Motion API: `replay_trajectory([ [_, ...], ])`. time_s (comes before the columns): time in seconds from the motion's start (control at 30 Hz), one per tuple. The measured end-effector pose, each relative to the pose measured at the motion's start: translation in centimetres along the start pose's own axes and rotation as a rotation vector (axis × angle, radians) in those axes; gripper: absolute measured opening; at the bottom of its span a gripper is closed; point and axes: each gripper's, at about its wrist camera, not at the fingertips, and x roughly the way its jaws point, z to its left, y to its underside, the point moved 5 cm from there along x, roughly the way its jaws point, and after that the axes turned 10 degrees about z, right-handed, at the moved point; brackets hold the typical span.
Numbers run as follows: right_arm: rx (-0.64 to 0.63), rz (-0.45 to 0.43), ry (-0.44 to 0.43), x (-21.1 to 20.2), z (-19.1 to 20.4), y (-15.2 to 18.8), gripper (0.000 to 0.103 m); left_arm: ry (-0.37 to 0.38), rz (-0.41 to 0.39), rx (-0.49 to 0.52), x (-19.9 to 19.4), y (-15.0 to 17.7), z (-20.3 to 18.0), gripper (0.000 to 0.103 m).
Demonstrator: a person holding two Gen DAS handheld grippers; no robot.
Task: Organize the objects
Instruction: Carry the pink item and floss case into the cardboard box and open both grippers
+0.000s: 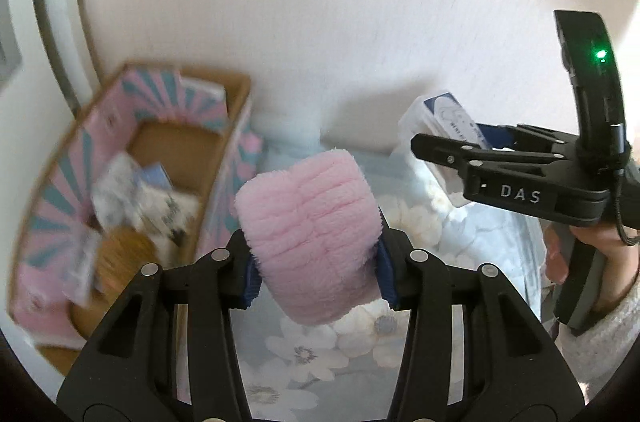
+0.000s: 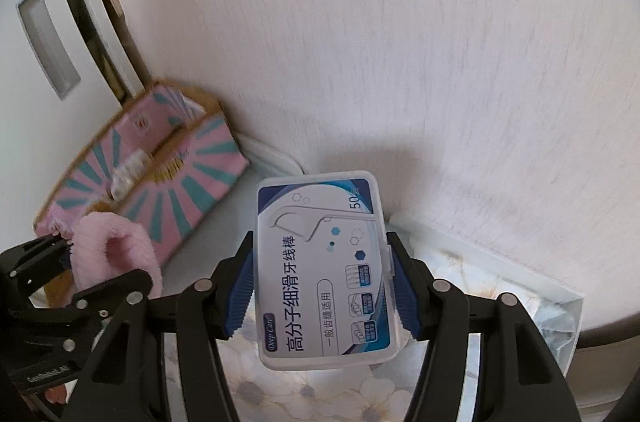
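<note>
My left gripper (image 1: 318, 272) is shut on a fluffy pink band (image 1: 310, 234), held above the floral bedsheet (image 1: 304, 358). Its blue pads (image 1: 252, 274) press into the plush from both sides. In the right wrist view the same pink band (image 2: 114, 254) appears at lower left in the left gripper (image 2: 80, 274). My right gripper (image 2: 322, 288) is shut on a clear plastic box of dental floss picks (image 2: 324, 270) with a blue and white label. That floss box (image 1: 444, 120) and the right gripper (image 1: 444, 150) show at the right of the left wrist view.
A pink and teal cardboard box (image 1: 132, 182) stands open at the left against the white wall (image 1: 320, 2), with several small packets and a brown item inside; the box (image 2: 168, 178) also shows from the right wrist. A person's hand (image 1: 600, 242) holds the right gripper's handle. A white door (image 2: 36, 34) is far left.
</note>
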Motion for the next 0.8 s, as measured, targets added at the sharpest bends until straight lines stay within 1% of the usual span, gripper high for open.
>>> replay_trajectory([
  [0.17, -0.022, -0.043, -0.002, -2.9, 2.6, -3.5, 0.056, -0.001, -0.037, 0.032, -4.2, -2.5, 1.7, 0.042],
  [0.23, -0.036, -0.056, -0.005, -3.2, 4.1, -4.9, 0.056, -0.007, -0.051, 0.037, -5.4, -3.7, 3.1, 0.042],
  [0.33, -0.051, -0.077, -0.026, -4.3, 6.2, -6.7, 0.056, -0.022, -0.063, 0.035, -6.9, -4.4, 5.1, 0.042],
  [0.43, -0.069, -0.088, -0.048, -4.5, 8.6, -8.5, 0.056, -0.036, -0.063, 0.027, -7.8, -4.6, 7.0, 0.042],
  [0.6, -0.110, -0.081, -0.080, -3.4, 12.7, -10.8, 0.056, -0.051, -0.046, -0.007, -8.3, -4.1, 10.8, 0.042],
  [0.73, -0.137, -0.052, -0.098, -1.3, 15.8, -11.9, 0.056, -0.050, -0.017, -0.036, -8.0, -3.3, 13.2, 0.042],
  [0.8, -0.137, -0.024, -0.115, 0.4, 17.2, -12.2, 0.056, -0.051, 0.002, -0.046, -7.4, -2.8, 14.3, 0.042],
])
